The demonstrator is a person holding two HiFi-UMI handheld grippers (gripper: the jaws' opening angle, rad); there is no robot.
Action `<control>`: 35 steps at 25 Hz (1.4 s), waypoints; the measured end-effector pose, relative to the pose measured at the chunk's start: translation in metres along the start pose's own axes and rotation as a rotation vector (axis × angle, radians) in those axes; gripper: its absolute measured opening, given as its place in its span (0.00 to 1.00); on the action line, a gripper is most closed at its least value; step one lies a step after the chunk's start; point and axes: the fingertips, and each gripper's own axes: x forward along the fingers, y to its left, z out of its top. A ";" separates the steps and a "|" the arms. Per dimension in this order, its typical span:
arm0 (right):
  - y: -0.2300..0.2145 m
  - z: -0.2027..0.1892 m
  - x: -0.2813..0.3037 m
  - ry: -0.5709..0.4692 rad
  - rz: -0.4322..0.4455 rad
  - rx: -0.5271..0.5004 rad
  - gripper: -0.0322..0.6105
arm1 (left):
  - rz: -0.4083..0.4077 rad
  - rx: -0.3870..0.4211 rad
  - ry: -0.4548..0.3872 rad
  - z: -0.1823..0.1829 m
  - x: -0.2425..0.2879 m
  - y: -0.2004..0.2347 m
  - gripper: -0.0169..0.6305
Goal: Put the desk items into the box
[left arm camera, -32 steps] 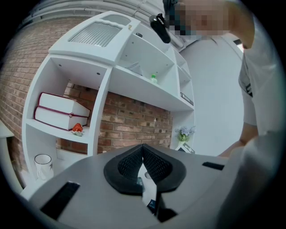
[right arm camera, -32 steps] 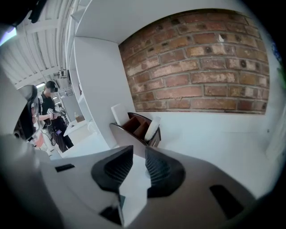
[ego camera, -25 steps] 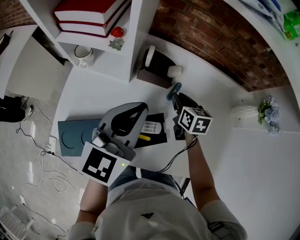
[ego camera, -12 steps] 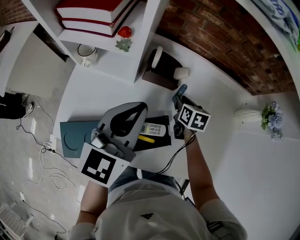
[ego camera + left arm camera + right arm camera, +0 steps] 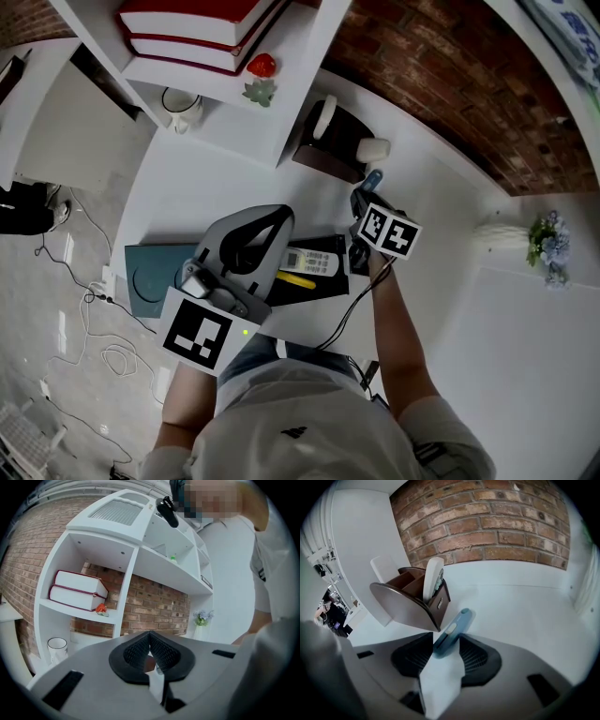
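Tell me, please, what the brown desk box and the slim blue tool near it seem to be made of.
The brown box is probably wood or wood-look board: dark brown, with a smooth satin sheen on its curved side. The blue tool is likely plastic: a smooth matte teal body with a pale inset slider. No metal part is visible.
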 end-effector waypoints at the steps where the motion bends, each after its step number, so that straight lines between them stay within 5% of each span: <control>1: 0.001 0.001 0.001 -0.002 -0.002 -0.005 0.31 | 0.001 0.000 0.000 0.000 0.000 0.001 0.05; 9: 0.004 0.003 0.009 0.005 0.015 0.029 0.31 | 0.005 -0.001 0.000 0.000 -0.002 0.004 0.05; 13: 0.001 0.001 0.005 0.004 -0.001 0.044 0.19 | 0.006 0.002 -0.001 0.000 -0.003 0.005 0.05; 17: -0.002 -0.001 0.000 -0.004 -0.001 0.076 0.17 | 0.002 0.004 -0.001 0.000 -0.003 0.003 0.05; 35: 0.004 0.019 -0.080 -0.163 0.094 0.119 0.17 | -0.105 0.024 -0.020 0.010 0.018 -0.043 0.05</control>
